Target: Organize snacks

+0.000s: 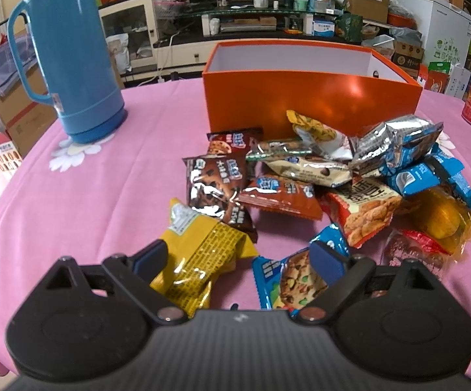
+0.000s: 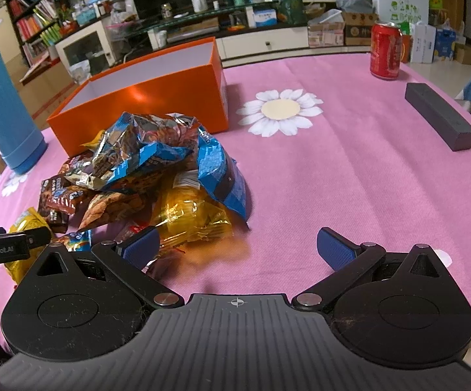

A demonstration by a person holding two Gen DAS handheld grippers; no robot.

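A pile of snack packets (image 1: 326,179) lies on the pink tablecloth in front of an open orange box (image 1: 310,97); the box looks empty from here. My left gripper (image 1: 238,260) is open, low over the near edge of the pile, with a yellow packet (image 1: 202,260) and a blue cookie packet (image 1: 287,280) between its fingers. My right gripper (image 2: 237,247) is open at the pile's right side (image 2: 157,176), its left finger (image 2: 139,247) over an orange-yellow packet (image 2: 193,218). The box also shows in the right wrist view (image 2: 150,104).
A blue thermos (image 1: 76,55) stands left of the box. A red can (image 2: 385,50) and a dark grey block (image 2: 438,115) sit at the right on the pink cloth (image 2: 333,179). The left gripper's body (image 2: 4,244) shows at the right view's left edge.
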